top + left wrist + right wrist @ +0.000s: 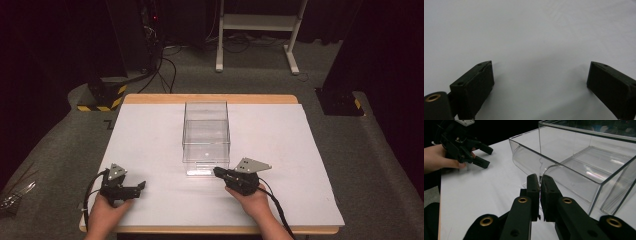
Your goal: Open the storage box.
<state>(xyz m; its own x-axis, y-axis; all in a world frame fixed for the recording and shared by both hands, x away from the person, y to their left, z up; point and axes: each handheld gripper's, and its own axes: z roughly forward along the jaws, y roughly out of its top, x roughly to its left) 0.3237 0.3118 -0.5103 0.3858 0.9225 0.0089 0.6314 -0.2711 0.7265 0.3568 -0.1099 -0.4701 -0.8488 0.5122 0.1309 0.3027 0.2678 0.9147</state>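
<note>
A clear plastic box [206,131] stands in the middle of the white table [150,145], with a clear inner tray whose curved front lip [200,170] juts toward me. My right gripper [218,173] lies level at that lip. In the right gripper view its jaws [540,179] are pressed together with the thin clear lip [549,168] pinched between them. My left gripper [140,187] rests at the table's near left, held in a hand. Its jaws stand wide apart over bare table in the left gripper view [540,68], with nothing between them. It looks open in the right gripper view [484,156] too.
The wooden table edge [210,98] runs along the far side, with grey carpet around it. A white frame's legs [260,45] and black stands with yellow-striped bases [102,97] stand on the floor behind. Cables trail from both grippers toward the near edge.
</note>
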